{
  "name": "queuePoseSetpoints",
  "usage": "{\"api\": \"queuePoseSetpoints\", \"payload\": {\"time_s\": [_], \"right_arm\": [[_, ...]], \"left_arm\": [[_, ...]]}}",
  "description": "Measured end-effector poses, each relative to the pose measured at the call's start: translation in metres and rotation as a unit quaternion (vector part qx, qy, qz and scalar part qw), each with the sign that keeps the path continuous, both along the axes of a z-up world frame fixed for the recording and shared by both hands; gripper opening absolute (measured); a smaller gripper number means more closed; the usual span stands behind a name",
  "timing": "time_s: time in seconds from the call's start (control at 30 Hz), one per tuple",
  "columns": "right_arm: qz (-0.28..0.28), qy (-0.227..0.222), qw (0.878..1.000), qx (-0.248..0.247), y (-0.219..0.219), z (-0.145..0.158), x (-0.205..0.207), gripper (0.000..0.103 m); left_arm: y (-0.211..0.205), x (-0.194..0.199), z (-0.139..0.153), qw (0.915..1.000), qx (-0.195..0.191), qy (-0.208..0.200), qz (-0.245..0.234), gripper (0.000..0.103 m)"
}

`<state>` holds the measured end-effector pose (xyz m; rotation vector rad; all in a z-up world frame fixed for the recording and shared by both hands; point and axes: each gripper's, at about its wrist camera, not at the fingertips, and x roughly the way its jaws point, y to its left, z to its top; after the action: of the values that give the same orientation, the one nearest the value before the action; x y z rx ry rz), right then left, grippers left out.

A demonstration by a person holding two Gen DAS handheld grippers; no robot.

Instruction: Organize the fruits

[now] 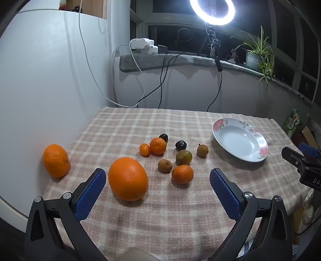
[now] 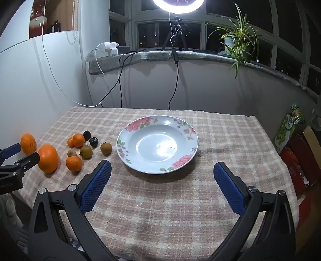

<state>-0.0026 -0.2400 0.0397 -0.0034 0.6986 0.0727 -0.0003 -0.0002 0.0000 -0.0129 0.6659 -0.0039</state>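
Observation:
A big orange point(image 1: 128, 179) lies just ahead of my left gripper point(image 1: 157, 176), nearer its left finger; the jaws stand wide open with nothing between the pads. Another orange point(image 1: 56, 160) rests at the table's left edge. Several small fruits sit beyond: mandarins point(image 1: 182, 174) point(image 1: 158, 145), brown longans point(image 1: 165, 165) point(image 1: 202, 150) and dark plums point(image 1: 181, 145). The floral white plate point(image 1: 255, 154) stands empty at the right. My right gripper point(image 2: 162, 170) hovers wide open before the plate point(image 2: 128, 160), holding nothing. The fruit cluster point(image 2: 86, 151) lies to the plate's left.
A checked cloth point(image 2: 180, 200) covers the table. A white wall panel point(image 1: 50, 80) borders its left edge. Behind are a windowsill with chargers, hanging cables point(image 1: 160, 90), a ring light point(image 1: 212, 12) on a tripod and a potted plant point(image 2: 236, 42). Boxes point(image 2: 289, 128) stand at the right.

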Motion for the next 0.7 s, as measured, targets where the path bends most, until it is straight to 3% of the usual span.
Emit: {"api": "queuePoseSetpoints", "payload": {"time_s": [0.4,0.7], "right_arm": [[-0.008,-0.004,1.0,-0.002,0.002,0.006,0.0,0.103],[-0.014,-0.024,1.0,0.001,-0.003,0.011,-0.004,0.103]], "left_arm": [[0.002,-0.002,0.005,0.9999,-0.005,-0.01,0.003,0.103],[0.002,-0.002,0.028,0.9983,-0.018,-0.056,0.0,0.103]]}}
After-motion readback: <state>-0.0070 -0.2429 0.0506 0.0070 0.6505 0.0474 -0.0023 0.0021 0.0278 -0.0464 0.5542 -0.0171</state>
